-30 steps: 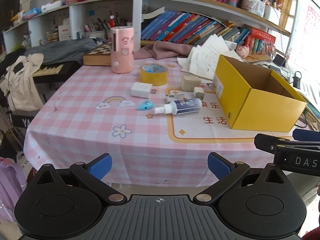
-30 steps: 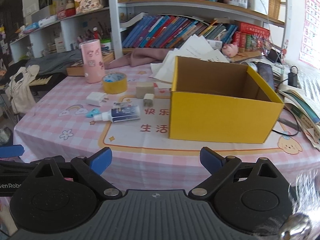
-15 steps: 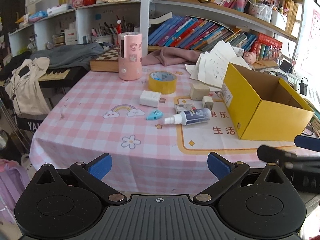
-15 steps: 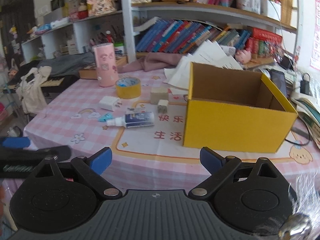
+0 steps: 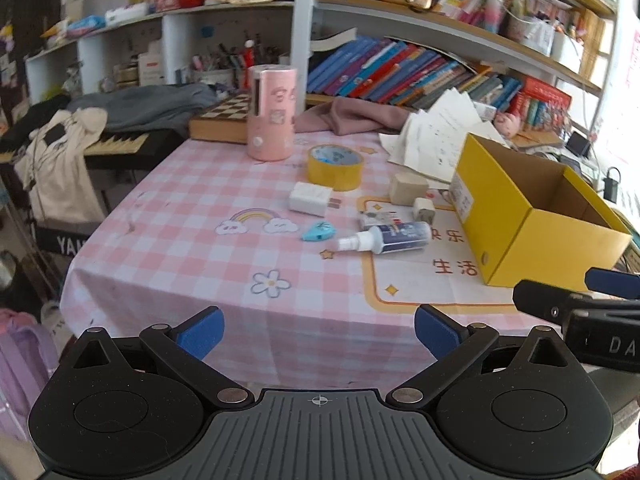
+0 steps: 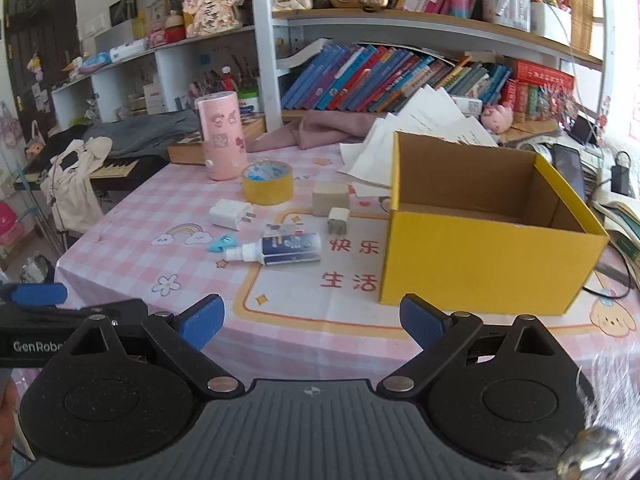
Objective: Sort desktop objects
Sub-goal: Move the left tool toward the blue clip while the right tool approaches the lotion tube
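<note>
An open yellow cardboard box [image 6: 484, 244] [image 5: 532, 220] stands on the right of the pink checked tablecloth [image 5: 180, 232]. Left of it lie a spray bottle [image 6: 286, 250] [image 5: 394, 238], a white charger [image 6: 230, 215] [image 5: 310, 199], a small white plug [image 6: 338, 220], a beige block [image 6: 330, 199], a blue clip [image 6: 222, 243] [image 5: 318, 232] and a yellow tape roll [image 6: 267, 182] [image 5: 335, 167]. My left gripper [image 5: 319, 326] is open before the table's near edge. My right gripper [image 6: 311, 318], also open, hovers over the front edge near the box. Both hold nothing.
A pink cylinder [image 5: 272, 114] stands at the back, beside a chessboard box [image 5: 222, 120], a pink cloth [image 6: 320, 130] and loose papers [image 6: 424, 132]. Bookshelves [image 6: 400, 76] rise behind. A keyboard [image 5: 120, 144] with clothes sits left of the table.
Both grippers have drawn back and risen a little, so the table and objects look farther away. Nothing on the table has moved.
</note>
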A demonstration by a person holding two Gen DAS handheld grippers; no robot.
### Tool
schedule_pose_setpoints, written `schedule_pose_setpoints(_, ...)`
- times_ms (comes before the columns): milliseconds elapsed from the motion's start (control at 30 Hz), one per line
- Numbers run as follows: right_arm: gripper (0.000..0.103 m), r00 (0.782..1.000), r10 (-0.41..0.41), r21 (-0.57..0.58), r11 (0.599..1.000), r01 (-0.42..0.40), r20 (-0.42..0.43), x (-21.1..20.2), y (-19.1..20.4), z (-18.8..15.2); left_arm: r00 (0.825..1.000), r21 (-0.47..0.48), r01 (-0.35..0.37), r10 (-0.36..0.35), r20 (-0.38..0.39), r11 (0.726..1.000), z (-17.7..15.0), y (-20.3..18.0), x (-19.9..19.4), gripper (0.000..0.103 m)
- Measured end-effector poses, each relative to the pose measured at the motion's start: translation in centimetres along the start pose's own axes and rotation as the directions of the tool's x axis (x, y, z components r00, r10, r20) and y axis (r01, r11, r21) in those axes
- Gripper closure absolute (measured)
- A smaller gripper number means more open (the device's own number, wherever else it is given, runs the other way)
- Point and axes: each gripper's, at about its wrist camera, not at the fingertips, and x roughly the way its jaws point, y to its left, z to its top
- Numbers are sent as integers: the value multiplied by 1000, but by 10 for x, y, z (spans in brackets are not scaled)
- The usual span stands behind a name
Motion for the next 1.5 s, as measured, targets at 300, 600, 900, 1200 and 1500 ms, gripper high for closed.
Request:
schedule_pose_setpoints(300, 12, 997, 63, -30, 998, -64, -36, 37, 8, 14, 999, -40, -52, 52, -4, 998, 4, 13, 15, 3)
schedule_pose_setpoints(600, 14, 988, 104, -85, 990, -115, -118, 99, 14, 45, 995, -82, -89, 85, -50, 993, 25, 24, 58, 5)
schedule_pose_setpoints(900, 31, 964, 130, -73, 986, -151, -231, 157, 6, 67, 991, -145, -127, 118, -68, 981, 47, 34, 98, 9)
schedule_pose_setpoints(1200, 33, 866, 252, 491, 871, -8, -432, 214, -36, 85, 989, -101, -138, 132, -61, 985, 78, 36, 129, 12)
schedule_pose_setpoints(1500, 46, 862, 202, 634, 755, 166, -465, 237, -43, 79, 990, -14, -85, 83, -112, 996, 95, 21, 161, 20)
